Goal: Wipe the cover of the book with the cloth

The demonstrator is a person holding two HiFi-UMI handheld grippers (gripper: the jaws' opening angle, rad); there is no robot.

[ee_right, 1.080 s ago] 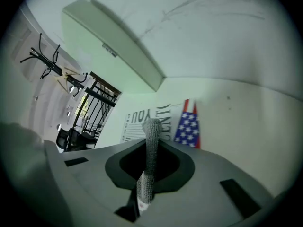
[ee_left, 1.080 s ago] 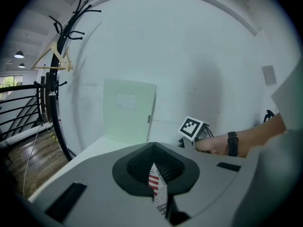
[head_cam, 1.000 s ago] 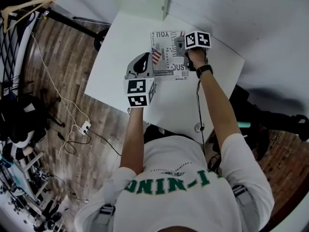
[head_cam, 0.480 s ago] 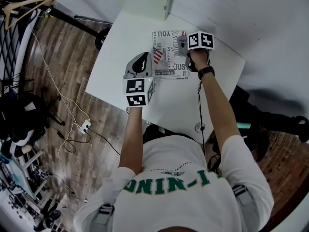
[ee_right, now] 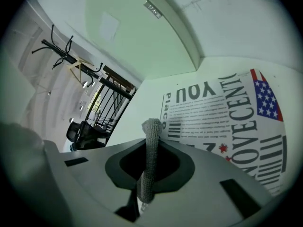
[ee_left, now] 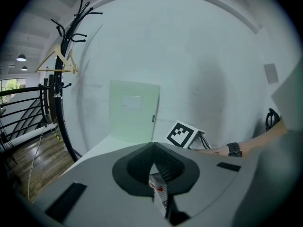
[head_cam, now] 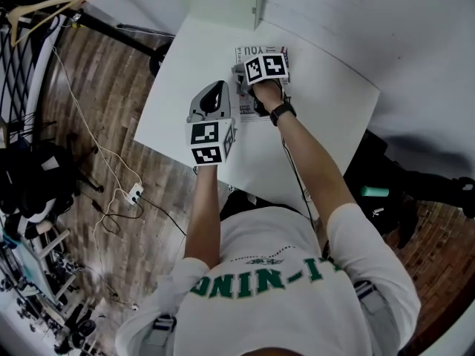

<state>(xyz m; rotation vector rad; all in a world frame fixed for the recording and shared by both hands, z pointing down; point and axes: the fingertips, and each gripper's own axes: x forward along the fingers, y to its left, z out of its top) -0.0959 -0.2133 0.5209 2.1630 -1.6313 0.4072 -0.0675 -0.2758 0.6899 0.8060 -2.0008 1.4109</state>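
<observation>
The right gripper [ee_right: 151, 143] clamps the cloth [ee_right: 150, 162] in its fingers [ee_right: 201, 174] over the book [ee_right: 222, 112] — the left gripper [ee_left: 154, 148] pinches the book's edge.

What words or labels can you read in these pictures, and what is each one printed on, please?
"YOU": large, on the book cover.
"Place": smaller, same cover.
"NOVECENT": same cover, cut off at the edge.
Fine print on the cover: too small to read.
Green letters on the person's shirt: unclear.
</observation>
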